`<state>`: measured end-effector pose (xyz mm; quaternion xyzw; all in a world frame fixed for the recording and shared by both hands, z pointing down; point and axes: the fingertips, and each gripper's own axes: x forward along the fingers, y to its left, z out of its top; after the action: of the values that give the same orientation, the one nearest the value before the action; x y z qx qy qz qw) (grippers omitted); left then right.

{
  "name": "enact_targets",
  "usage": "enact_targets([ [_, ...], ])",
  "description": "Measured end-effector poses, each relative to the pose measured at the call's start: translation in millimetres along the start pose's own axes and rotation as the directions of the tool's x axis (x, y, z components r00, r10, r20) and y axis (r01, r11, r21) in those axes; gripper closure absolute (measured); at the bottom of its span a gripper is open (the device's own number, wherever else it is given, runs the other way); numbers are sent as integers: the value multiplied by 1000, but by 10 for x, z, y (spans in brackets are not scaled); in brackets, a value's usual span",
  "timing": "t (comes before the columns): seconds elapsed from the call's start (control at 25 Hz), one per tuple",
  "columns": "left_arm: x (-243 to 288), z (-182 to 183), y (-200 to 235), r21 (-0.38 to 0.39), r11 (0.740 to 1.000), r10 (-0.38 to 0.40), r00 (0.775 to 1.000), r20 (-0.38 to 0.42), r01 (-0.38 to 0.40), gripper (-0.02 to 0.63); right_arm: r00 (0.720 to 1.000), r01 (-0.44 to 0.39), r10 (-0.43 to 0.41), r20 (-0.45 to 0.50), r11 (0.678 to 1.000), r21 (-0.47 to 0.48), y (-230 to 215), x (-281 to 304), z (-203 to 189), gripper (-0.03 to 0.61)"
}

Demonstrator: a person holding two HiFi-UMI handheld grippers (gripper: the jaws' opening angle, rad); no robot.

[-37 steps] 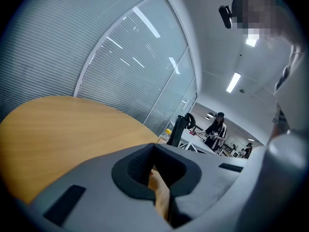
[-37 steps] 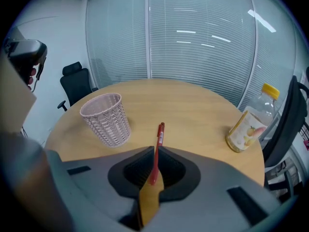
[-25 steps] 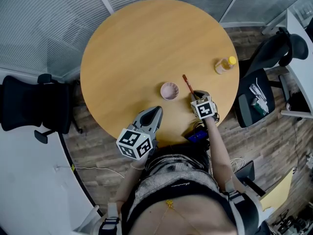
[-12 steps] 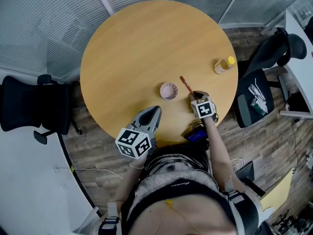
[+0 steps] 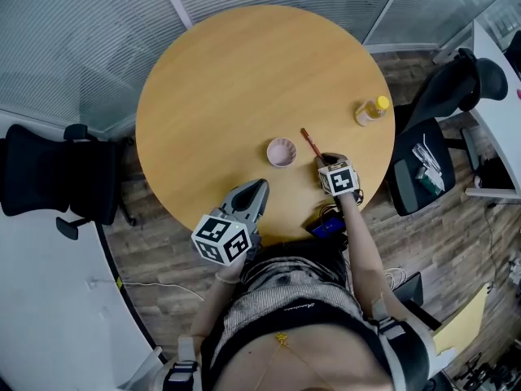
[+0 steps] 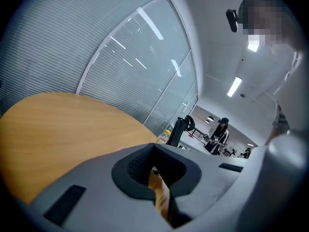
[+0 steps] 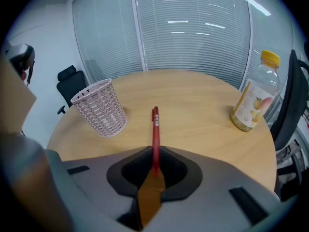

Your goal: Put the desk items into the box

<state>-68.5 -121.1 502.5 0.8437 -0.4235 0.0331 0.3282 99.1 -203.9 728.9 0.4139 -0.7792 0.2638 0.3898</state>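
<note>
The right gripper (image 7: 154,172) pinches the pen (image 7: 155,129) by one end, cup (image 7: 100,108) at ten o'clock; it could pivot (thin grip) and miss the rim. Left gripper (image 6: 157,180) pressed together, empty.

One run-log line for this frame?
right claw: shut on red pen | left claw: shut, empty | red pen: outside pink basket | bottle: upright on table
</note>
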Motion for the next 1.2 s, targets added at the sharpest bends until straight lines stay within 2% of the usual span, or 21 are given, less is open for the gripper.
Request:
enact_targets([
  [0.44, -52, -20, -65, -14, 1000, -13, 1000, 12, 13, 612, 998, -12, 14, 68, 1000, -27, 31, -242, 229, 518],
  [1.0, -162, -53, -141, -24, 1000, -19, 1000, 24, 19, 612, 982, 17, 1, 187, 996, -91, 116, -716, 667, 518],
  [1.2, -203, -75, -156, -23, 1000, -18, 1000, 23, 19, 612, 980, 23, -1, 199, 994, -108, 165, -874, 762, 518],
])
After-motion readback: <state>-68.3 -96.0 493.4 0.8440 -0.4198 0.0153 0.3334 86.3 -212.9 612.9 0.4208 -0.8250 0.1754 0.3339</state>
